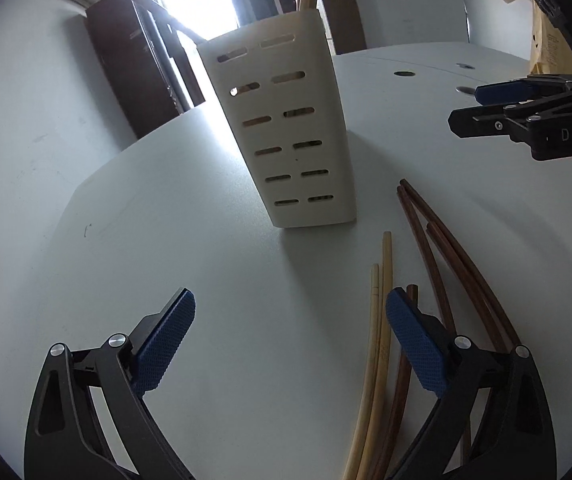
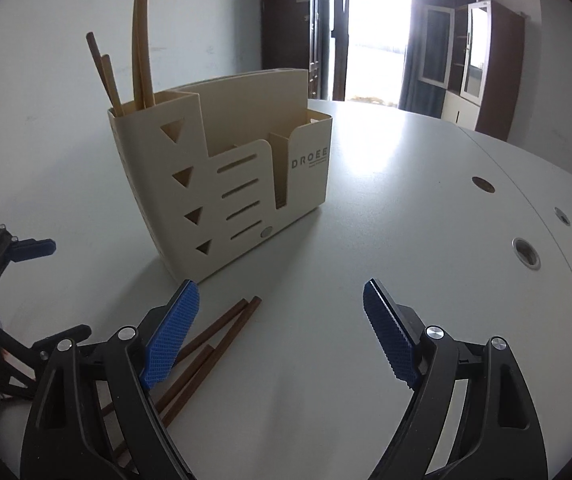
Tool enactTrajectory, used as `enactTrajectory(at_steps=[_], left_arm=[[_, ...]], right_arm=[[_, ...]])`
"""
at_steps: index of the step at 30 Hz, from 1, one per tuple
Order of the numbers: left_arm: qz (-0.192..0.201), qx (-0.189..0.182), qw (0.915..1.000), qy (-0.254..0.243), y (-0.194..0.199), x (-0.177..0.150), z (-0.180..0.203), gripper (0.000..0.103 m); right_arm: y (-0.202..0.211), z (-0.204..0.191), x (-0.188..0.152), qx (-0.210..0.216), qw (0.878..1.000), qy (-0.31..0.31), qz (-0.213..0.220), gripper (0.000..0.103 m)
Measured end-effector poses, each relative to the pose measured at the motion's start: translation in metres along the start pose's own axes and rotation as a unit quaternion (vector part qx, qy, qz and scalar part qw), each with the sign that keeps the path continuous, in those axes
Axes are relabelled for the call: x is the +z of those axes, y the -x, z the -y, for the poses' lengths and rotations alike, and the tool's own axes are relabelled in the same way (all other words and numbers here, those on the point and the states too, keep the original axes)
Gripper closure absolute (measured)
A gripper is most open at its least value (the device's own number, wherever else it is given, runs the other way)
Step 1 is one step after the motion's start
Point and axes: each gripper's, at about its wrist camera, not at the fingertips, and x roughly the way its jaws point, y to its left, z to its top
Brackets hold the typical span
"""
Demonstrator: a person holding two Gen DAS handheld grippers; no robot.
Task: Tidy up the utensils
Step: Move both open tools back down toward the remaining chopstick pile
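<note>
Between pickups: both left gripper [image 1: 290, 344] and right gripper [image 2: 282, 332] wide open and empty over loose brown chopsticks [image 2: 210, 344] and pale chopsticks [image 1: 380, 300] near cream utensil holder [image 2: 222, 184]; next, probably closing on one pair.

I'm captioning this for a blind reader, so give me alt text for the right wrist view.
A cream holder stands on a white table, chopsticks upright in its tall left compartment. The open right gripper hangs empty over the table, brown chopsticks lying by its left finger.
</note>
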Motion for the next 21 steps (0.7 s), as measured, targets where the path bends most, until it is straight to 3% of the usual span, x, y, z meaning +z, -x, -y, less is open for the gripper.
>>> enactTrajectory(at_steps=[7, 14, 21], left_arm=[[-0.030, -0.041, 0.9987, 0.002, -0.006, -0.009, 0.000, 0.009], [-0.062, -0.041, 0.9971, -0.018, -0.022, -0.018, 0.009, 0.010], [-0.057, -0.034, 0.9978, 0.001, -0.024, -0.012, 0.002, 0.010]], right_arm=[[-0.031, 0.002, -0.012, 0.001, 0.999, -0.009, -0.048, 0.019], [-0.049, 0.000, -0.018, 0.001, 0.998, -0.009, -0.065, 0.019], [-0.064, 0.000, -0.025, 0.002, 0.996, -0.001, -0.086, 0.019]])
